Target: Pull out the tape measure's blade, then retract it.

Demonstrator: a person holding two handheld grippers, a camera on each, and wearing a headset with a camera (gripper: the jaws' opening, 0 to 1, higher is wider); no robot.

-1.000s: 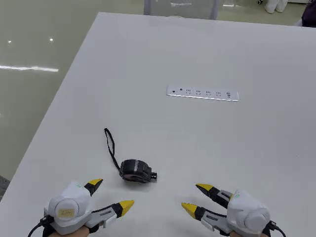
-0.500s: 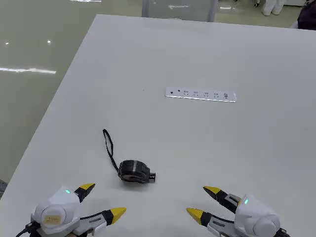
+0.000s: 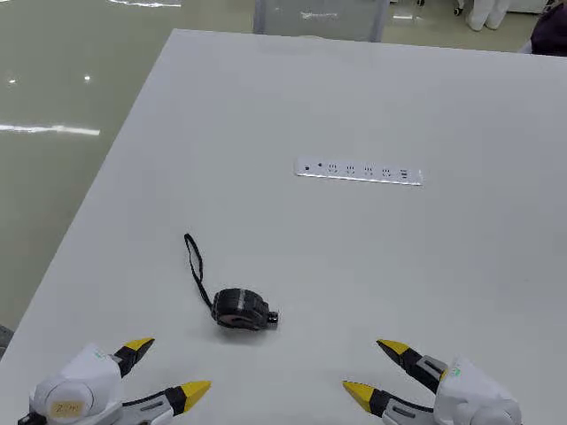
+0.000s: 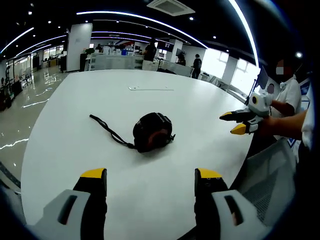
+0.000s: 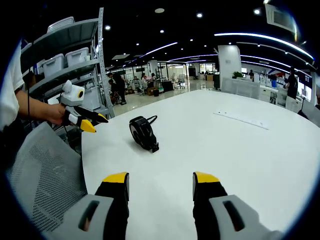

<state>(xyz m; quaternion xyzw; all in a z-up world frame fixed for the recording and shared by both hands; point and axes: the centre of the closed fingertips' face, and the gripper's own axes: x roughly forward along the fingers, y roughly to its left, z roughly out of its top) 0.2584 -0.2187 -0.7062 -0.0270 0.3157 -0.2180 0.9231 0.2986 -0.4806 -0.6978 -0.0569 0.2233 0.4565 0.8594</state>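
A black tape measure (image 3: 241, 308) lies on the white table (image 3: 354, 257) with its blade in and a black wrist strap (image 3: 196, 266) trailing to the far left. It also appears in the left gripper view as the tape measure (image 4: 152, 131) and in the right gripper view as the tape measure (image 5: 142, 132). My left gripper (image 3: 162, 370) is open at the near left, short of the tape measure. At the near right my right gripper (image 3: 375, 370) is open too. Neither touches it.
A white power strip (image 3: 358, 171) lies flat on the table beyond the tape measure. The table's left edge drops to a shiny floor (image 3: 62, 106). A grey mesh chair (image 5: 40, 180) stands at the near side. Shelves with bins (image 5: 65, 65) stand behind.
Both grippers have drawn back toward the near edge of the table, away from the tape measure. The tape measure has not moved.
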